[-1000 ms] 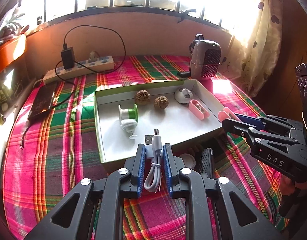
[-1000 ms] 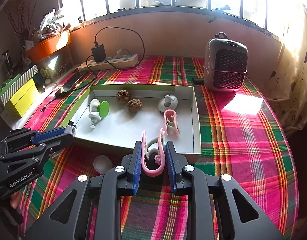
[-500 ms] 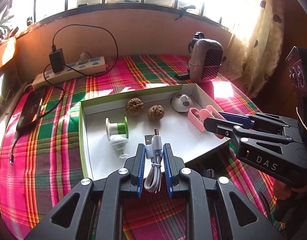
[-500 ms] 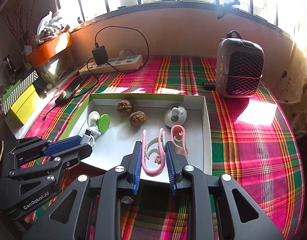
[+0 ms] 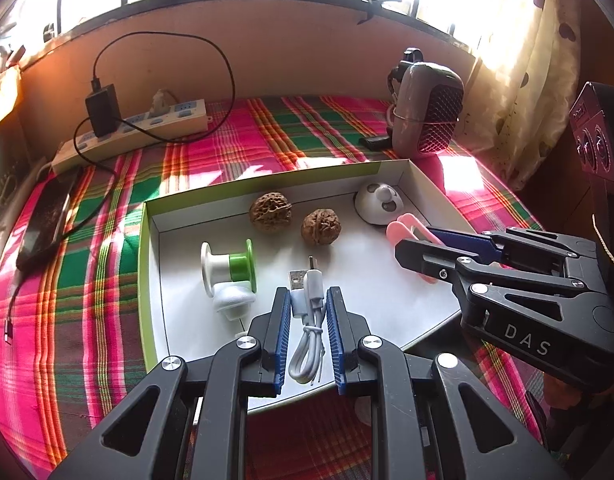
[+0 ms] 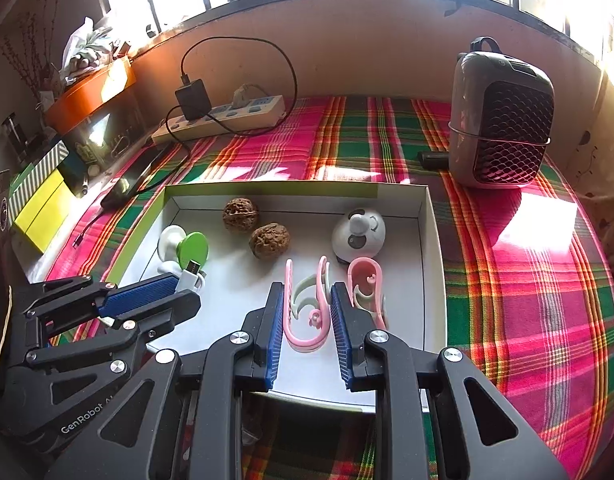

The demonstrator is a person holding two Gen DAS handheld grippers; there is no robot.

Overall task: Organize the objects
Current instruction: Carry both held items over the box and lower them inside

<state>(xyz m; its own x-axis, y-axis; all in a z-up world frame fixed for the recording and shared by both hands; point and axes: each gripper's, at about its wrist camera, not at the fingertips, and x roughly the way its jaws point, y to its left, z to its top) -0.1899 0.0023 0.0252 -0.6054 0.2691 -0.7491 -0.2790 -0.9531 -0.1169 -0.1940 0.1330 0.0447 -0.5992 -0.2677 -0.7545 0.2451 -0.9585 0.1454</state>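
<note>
Sunlight is pouring through a barred window onto a bed or table covered in a pink and green plaid cloth [image 6: 527,292], where a shallow white box [image 6: 431,240] with green outer walls is sitting in the middle. Both grippers are hanging over the box's near edge, angled down into it. The left gripper [image 5: 307,312] is pinching a short white USB cable [image 5: 309,320], coiled into a loop, its plugs pointing toward the box's far wall and its long axis running along the fingers. The right gripper [image 6: 307,308] is pinching a pink clip [image 6: 307,312], its open prongs also pointing away from the fingers. Each load is hovering above bare box floor: the cable near the green and white spool [image 5: 229,272] at the left side, the clip just beside a second pink clip [image 6: 367,288] lying toward the right wall. Two walnuts [image 6: 269,240] and a small round white gadget [image 6: 359,234] are resting along the far wall. Releasing looks like the next step; the right hand's drop spot seems tighter, with the lying clip close beside its right finger.
</note>
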